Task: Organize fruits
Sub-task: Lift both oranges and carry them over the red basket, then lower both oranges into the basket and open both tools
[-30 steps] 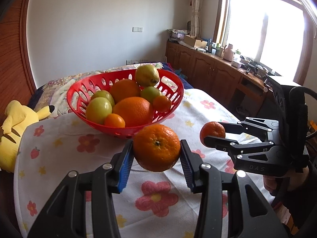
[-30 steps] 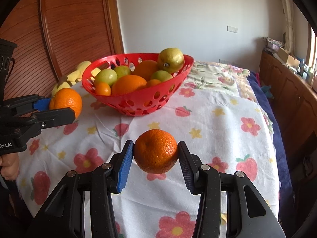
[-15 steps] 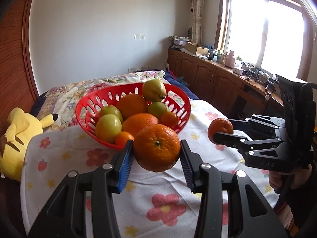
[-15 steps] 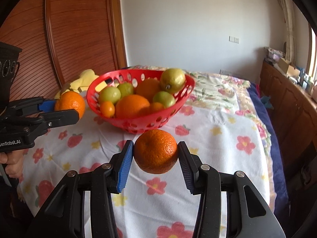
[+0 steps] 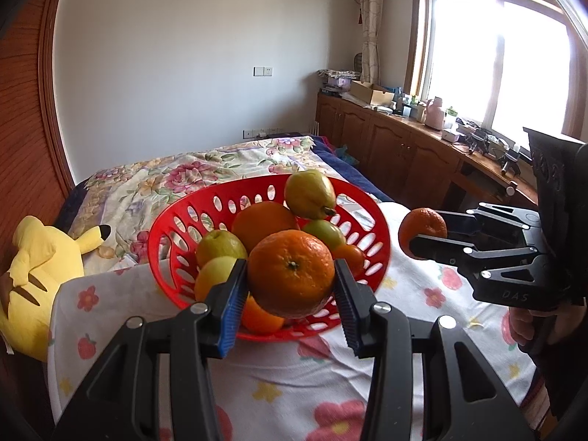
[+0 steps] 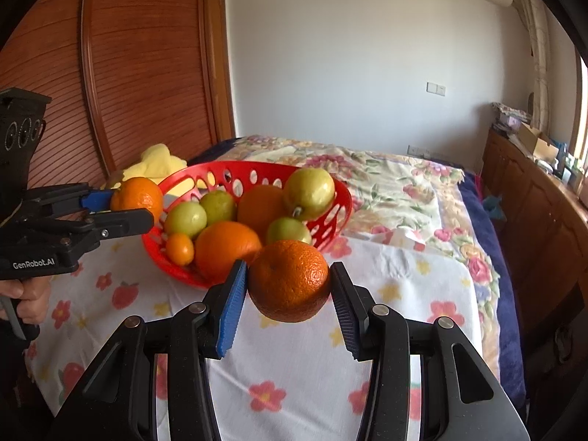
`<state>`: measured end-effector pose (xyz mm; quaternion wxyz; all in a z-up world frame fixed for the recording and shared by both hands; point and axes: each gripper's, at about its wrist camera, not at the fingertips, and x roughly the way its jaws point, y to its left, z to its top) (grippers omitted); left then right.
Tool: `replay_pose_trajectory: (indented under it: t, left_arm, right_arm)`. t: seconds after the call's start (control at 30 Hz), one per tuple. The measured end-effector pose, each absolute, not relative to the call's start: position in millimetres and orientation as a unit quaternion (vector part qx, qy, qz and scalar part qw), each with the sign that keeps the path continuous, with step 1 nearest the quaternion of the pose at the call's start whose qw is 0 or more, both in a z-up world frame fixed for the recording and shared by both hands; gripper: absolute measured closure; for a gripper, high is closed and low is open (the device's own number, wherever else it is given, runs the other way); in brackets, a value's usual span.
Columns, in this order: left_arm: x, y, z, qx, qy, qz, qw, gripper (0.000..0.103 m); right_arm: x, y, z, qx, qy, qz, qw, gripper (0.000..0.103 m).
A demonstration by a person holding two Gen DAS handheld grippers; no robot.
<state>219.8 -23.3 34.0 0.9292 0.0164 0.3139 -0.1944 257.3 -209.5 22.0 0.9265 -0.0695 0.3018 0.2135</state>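
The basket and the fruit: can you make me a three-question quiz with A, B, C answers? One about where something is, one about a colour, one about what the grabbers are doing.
1. Where is the yellow plush?
A. In the basket
B. On the bed beside the basket
C. On the windowsill

2. What colour is the basket?
A. Red
B. Blue
C. White

3. What are the two grippers doing?
A. Both open, holding nothing
B. Only one holds fruit
C. Each is shut on an orange

Answers:
1 B: the plush lies outside the basket, off its side.
2 A: its holed wall is red.
3 C: the left gripper pinches the left orange, and the right gripper pinches the right orange.
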Motion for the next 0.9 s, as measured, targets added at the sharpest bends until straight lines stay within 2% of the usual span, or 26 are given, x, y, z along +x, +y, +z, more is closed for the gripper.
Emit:
replay_pose_trajectory:
  t: [0.9]
  left_arm:
    - [291,-21,10,0.012,0.346,-0.179,0.921,0.058]
  right_arm:
    - [324,-172,10,-0.085,0.311,0.255,0.912,0.057]
